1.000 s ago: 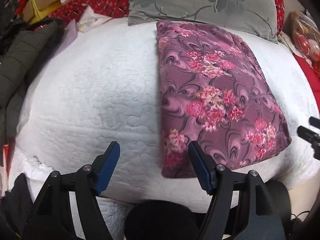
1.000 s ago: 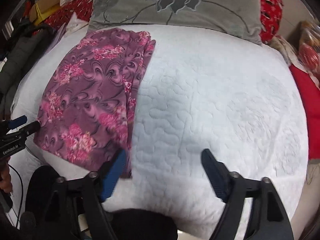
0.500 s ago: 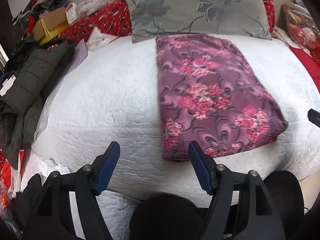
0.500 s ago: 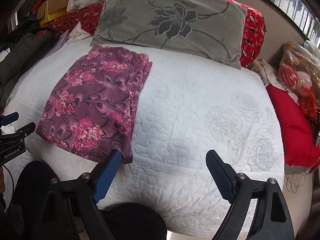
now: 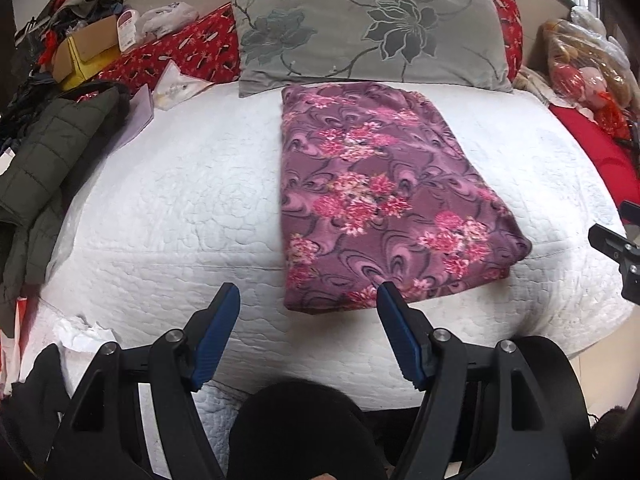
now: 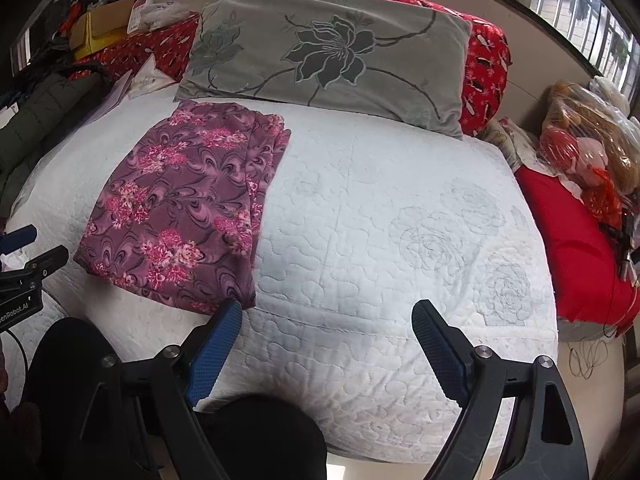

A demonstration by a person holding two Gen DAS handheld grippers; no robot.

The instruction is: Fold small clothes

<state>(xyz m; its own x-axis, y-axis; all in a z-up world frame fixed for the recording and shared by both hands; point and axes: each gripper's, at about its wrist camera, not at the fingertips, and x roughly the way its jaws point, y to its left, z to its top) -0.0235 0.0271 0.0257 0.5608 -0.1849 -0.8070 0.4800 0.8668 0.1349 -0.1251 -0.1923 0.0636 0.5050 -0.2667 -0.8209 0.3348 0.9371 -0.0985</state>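
White quilted bedspread (image 5: 168, 208) fills both of my wrist views, stitched with rose outlines. At 12 o'clock a grey pillow (image 6: 328, 56) with a dark flower print leans on a red patterned cushion (image 6: 486, 60).

Folded garment (image 5: 384, 204), purple with pink flowers, lies flat on the bedspread as a neat rectangle, its far edge just beside the pillow. From my left camera it runs from 12 o'clock down toward centre right; from my right camera it sits at 10 o'clock.

My left gripper (image 5: 308, 300): jaws parted wide, nothing between the blue pads, hovering off the near edge of the bed. The garment's near edge shows just beyond the gap. No contact.

My right gripper (image 6: 328, 316): jaws spread wider, empty, over bare bedspread. Its left pad overlaps the garment's near corner in the picture; I cannot tell whether it touches.

Each gripper shows at the edge of the other's view.

Dark padded jacket (image 5: 48, 160) lies at 9 o'clock on the bed's edge, with a cardboard box (image 5: 86, 50) and clutter at 10 o'clock. A red cloth (image 6: 580, 248) and bagged toys (image 6: 588, 148) sit at 3 o'clock.
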